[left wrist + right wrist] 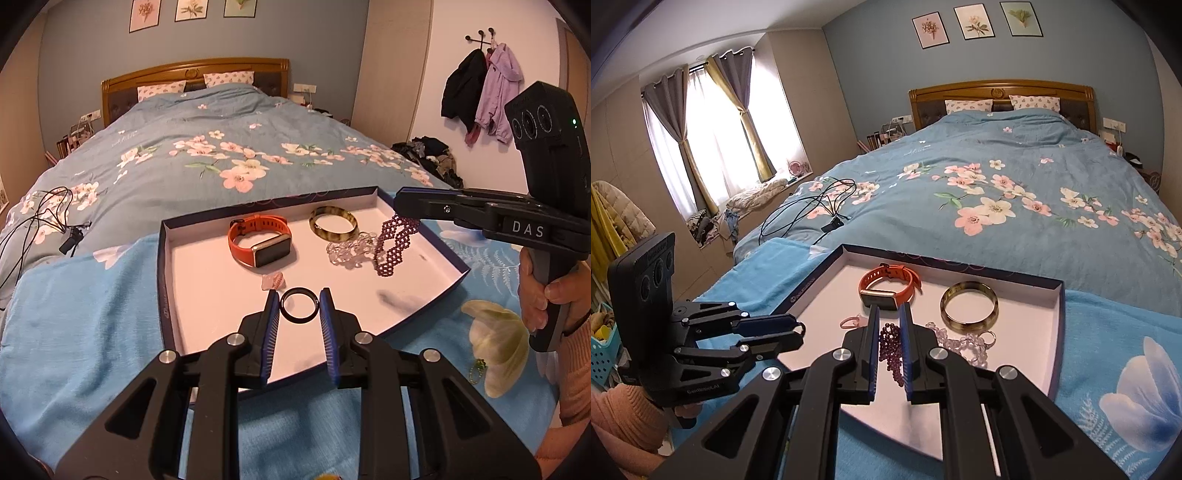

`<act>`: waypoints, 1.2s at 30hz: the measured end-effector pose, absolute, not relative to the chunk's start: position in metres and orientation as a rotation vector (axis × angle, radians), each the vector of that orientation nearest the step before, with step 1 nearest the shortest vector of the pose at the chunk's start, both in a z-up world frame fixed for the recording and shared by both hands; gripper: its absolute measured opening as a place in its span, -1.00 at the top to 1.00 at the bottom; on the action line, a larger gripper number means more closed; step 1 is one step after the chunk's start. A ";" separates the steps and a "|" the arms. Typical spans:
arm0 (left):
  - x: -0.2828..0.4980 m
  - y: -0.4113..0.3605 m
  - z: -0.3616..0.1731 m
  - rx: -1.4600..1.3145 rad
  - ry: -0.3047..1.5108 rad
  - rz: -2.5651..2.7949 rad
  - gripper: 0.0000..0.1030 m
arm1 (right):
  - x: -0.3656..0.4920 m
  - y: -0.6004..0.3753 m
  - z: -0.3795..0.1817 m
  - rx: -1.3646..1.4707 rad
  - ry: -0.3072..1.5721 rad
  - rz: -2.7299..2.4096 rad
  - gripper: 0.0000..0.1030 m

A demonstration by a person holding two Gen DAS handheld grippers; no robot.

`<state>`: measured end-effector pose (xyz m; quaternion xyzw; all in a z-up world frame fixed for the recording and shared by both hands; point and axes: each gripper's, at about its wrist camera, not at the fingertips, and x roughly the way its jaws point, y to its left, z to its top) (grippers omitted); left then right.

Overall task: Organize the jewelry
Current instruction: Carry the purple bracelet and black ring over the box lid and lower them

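A shallow box lid (166, 280) (1060, 332) lies on the bed as a tray. In it are an orange smartwatch (258, 243) (886, 284), a tortoiseshell bangle (333, 223) (969, 304), a clear bead bracelet (349, 253) (967, 345) and a small pink piece (273, 281) (851, 322). My left gripper (299, 304) is shut on a black ring (299, 304) just above the tray floor. My right gripper (889, 325) (400, 208) is shut on a purple beaded bracelet (892, 347) (393, 243), which hangs down over the tray's right part.
The tray rests on a light blue blanket (92, 332) at the foot of a floral bed (221, 147). A black cable (40, 218) lies on the bed to the left. A green bead keychain (478, 369) lies on the blanket to the right of the tray.
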<state>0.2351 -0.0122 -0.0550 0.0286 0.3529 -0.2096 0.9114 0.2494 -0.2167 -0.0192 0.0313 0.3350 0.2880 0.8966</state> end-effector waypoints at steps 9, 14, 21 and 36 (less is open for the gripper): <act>0.251 -0.017 -0.070 0.060 0.780 -0.432 0.56 | 0.264 -0.211 -0.030 0.069 0.722 0.603 0.82; 0.258 -0.022 -0.076 0.067 0.802 -0.436 0.56 | 0.270 -0.211 -0.035 0.076 0.732 0.602 0.82; 0.272 -0.029 -0.083 0.087 0.842 -0.430 0.56 | 0.279 -0.218 -0.044 0.083 0.757 0.578 0.82; 0.301 -0.039 -0.092 0.099 0.882 -0.396 0.56 | 0.291 -0.233 -0.060 0.069 0.798 0.506 0.82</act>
